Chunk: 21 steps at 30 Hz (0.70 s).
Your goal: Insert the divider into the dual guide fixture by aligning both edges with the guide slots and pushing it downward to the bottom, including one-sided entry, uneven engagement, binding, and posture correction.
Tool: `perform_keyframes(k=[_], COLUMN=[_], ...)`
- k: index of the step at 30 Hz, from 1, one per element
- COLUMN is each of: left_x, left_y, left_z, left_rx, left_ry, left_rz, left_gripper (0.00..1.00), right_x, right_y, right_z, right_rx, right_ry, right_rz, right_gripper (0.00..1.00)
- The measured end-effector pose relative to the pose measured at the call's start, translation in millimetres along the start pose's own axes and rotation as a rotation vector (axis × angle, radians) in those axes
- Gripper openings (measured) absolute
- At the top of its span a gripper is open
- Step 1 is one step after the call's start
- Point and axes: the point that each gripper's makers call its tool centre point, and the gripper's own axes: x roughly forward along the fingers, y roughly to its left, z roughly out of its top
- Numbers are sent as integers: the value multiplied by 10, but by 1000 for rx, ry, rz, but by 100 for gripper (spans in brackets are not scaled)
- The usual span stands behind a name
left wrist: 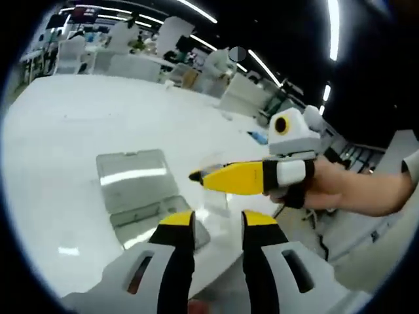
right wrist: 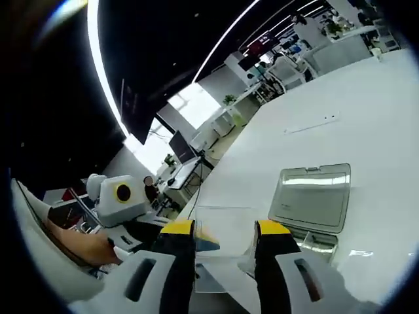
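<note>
- In the left gripper view the left gripper point(left wrist: 218, 222) is held low over the near edge of the white table point(left wrist: 59, 150); its two yellow-tipped jaws are seen spread, with nothing between them.
- The right gripper point(left wrist: 196, 176) is brought in from the right of that view, carried by a person's hand point(left wrist: 334, 186) and levelled sideways; its yellow jaws look pressed together, and the tip is seen at the edge of a clear sheet, the divider point(left wrist: 216, 190).
- In the right gripper view the right gripper point(right wrist: 224, 229) is shown with the divider point(right wrist: 222, 248) lying across its jaws, standing out as a faint transparent panel; a firm pinch on it cannot be told from here.
- The left gripper point(right wrist: 200, 243) is seen at the left of that view, just beside the divider's edge.
- A clear lidded box point(left wrist: 134, 180) is laid flat on the table just beyond the jaws; what it holds cannot be made out. The same box point(right wrist: 313, 195) is seen to the right, apart from the divider.
- Desks and chairs are seen far behind, well apart.
</note>
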Motion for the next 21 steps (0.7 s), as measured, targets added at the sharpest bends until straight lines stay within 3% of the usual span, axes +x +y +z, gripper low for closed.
perform_keyframes(k=[8,14,21], left_x=[71,91,170], left_y=[118,189,191], left_z=[-115,-121,-160], left_rx=[26,39,42], left_ry=[61,76,107], left_rz=[123,175,191], left_gripper=[18,14,12], right_x=[61,68,68], right_y=[-30,-91,-148], right_z=[-47,-92,-135], right_rx=[16,22,46], right_ry=[4,16,22], right_rz=[-49,-88,-126], right_gripper=[31,31,31])
